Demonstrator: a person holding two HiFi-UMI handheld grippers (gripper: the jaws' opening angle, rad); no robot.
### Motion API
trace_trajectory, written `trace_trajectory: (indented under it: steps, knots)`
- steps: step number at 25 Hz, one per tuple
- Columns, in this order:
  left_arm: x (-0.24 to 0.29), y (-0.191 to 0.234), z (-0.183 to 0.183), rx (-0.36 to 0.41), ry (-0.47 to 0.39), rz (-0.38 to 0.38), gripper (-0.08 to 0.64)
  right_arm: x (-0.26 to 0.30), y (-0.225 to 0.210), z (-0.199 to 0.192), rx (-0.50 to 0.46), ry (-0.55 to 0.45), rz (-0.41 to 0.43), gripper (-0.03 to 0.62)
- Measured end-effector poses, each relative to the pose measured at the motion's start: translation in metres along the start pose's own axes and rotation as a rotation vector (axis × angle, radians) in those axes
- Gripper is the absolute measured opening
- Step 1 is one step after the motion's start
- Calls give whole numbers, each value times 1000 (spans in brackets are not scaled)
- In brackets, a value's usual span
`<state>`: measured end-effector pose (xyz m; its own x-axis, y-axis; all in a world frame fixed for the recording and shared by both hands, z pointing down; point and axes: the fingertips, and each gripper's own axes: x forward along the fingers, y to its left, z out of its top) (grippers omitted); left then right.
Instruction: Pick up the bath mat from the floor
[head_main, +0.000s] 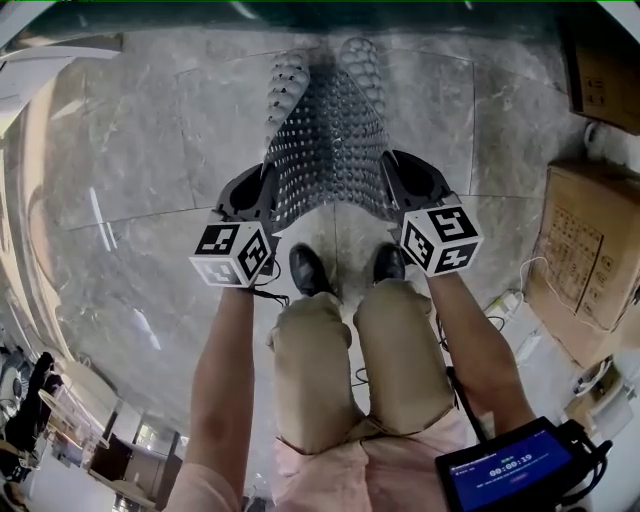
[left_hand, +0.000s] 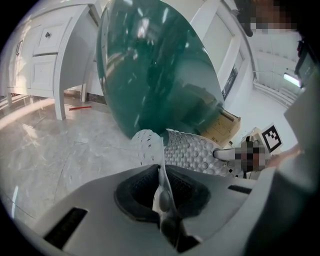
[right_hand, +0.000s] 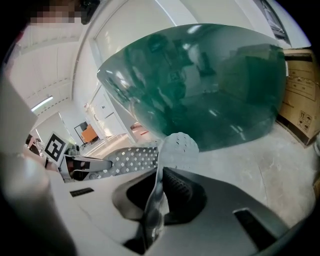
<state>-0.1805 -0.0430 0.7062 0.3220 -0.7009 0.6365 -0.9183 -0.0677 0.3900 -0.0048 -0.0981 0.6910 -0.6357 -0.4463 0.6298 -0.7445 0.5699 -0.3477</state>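
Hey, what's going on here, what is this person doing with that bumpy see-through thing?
A person standing on the marble floor holds a two-jaw gripper in each hand. The left gripper and the right gripper are each shut on the near edge of the bumpy bath mat, which is stretched between them and slopes away towards the floor.

A grey marble floor (head_main: 130, 180) is spreading across the room, its tile seams showing. A large, glossy dark green rounded body (left_hand: 155, 65) is standing on it and reflecting the ceiling lights. In the left gripper view, white cabinets (left_hand: 45, 55) are standing to its left, and a thin red strip (left_hand: 80, 107) is lying on the floor near their base. Along the right edge of the head view, a cardboard box (head_main: 590, 260) is resting on the floor, with another box (head_main: 605, 80) sitting farther up. A thin white cable (head_main: 520, 275) is trailing beside the nearer box. A black device with a blue screen (head_main: 510, 468) is glowing at the lower right. Two black shoes (head_main: 310, 270) are standing on the marble.
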Motion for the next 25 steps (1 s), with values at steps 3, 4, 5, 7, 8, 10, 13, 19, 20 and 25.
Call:
trace_trajectory:
  steps: [3,4,5,7,8,10,13,19,20,25]
  knots:
    - [-4,-9,8,-9,-8,-13,40,-1,13,8,-6,-2,24,31]
    - [-6,-13,11,-7,-9,-17,40,-3,17,10,-8,-2,30,31]
    - [-9,-16,14,-3,-8,-20,40,-5,21,13,-9,-1,36,32]
    - [-14,-24,20,6,-6,-25,40,-9,28,18,-13,-2,47,32]
    - [-17,-28,24,10,-5,-28,41,-12,32,22,-16,-2,52,32]
    - [-24,-36,30,16,-3,-34,40,-18,39,30,-19,-4,62,31]
    - [-39,-48,40,14,-2,-36,40,-30,52,43,-21,-7,75,31]
    - [-81,-77,80,27,-20,-37,40,-64,83,90,-45,-21,100,31]
    - [-85,-80,84,28,-19,-39,40,-67,88,95,-48,-20,103,31]
    - [-115,-97,107,1,-24,-46,40,-89,112,125,-56,-21,125,31]
